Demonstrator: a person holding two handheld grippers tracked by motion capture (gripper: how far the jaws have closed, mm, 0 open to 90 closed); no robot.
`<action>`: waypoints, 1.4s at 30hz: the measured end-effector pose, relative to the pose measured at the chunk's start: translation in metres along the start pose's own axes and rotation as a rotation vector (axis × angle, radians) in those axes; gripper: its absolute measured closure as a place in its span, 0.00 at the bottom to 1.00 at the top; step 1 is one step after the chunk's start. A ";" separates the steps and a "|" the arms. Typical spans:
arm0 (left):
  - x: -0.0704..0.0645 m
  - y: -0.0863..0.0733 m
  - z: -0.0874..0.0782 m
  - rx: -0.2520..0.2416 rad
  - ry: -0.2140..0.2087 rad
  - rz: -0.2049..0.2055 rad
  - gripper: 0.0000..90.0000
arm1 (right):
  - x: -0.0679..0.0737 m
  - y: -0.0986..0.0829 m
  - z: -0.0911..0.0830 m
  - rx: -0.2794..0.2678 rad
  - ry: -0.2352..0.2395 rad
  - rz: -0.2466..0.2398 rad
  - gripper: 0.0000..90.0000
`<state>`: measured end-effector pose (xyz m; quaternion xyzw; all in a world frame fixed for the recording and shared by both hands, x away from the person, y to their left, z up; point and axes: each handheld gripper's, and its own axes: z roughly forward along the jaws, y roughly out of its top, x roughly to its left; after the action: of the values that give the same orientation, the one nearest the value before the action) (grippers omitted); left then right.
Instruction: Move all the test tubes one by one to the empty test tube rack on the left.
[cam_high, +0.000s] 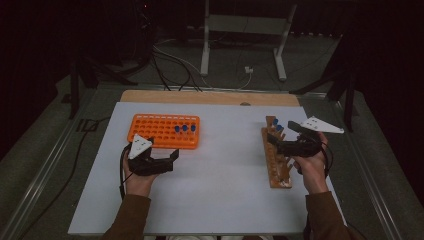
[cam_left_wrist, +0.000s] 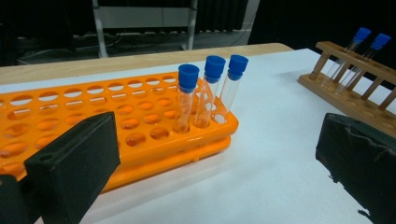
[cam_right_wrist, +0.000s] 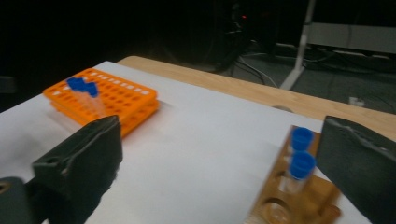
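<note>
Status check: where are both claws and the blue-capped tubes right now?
Left claw, right claw open, empty. Three tubes in orange rack, two in wooden rack. Path clear.

The room is dark. A white metal stand (cam_high: 244, 30) and cables (cam_high: 172, 62) sit on the grey floor (cam_high: 40, 135), top middle.

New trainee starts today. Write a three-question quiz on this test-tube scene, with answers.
1. How many blue-capped tubes stand in the orange rack?
2. True or false: the left gripper is shut on a tube.
3. Which rack lies by the right gripper: (a) orange plastic, (b) wooden rack, (c) metal?

Key
1. Three, side by side.
2. False; its jaws are apart with nothing between them.
3. (b); two blue-capped tubes stand at its far end.
</note>
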<state>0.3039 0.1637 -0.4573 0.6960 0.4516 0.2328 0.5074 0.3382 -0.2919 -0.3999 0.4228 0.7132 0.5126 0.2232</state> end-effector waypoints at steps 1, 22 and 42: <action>0.000 0.000 0.000 -0.001 -0.003 -0.004 0.01 | -0.002 -0.001 0.000 0.004 -0.015 -0.002 0.02; 0.010 -0.010 0.003 0.017 0.015 -0.051 0.01 | -0.041 -0.023 0.043 0.140 -0.124 -0.016 0.61; 0.012 -0.014 0.004 0.030 0.028 -0.061 0.01 | -0.041 -0.029 0.057 0.182 -0.149 -0.030 0.84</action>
<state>0.3075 0.1731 -0.4729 0.6863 0.4830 0.2200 0.4973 0.3929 -0.2986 -0.4527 0.4676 0.7446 0.4094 0.2438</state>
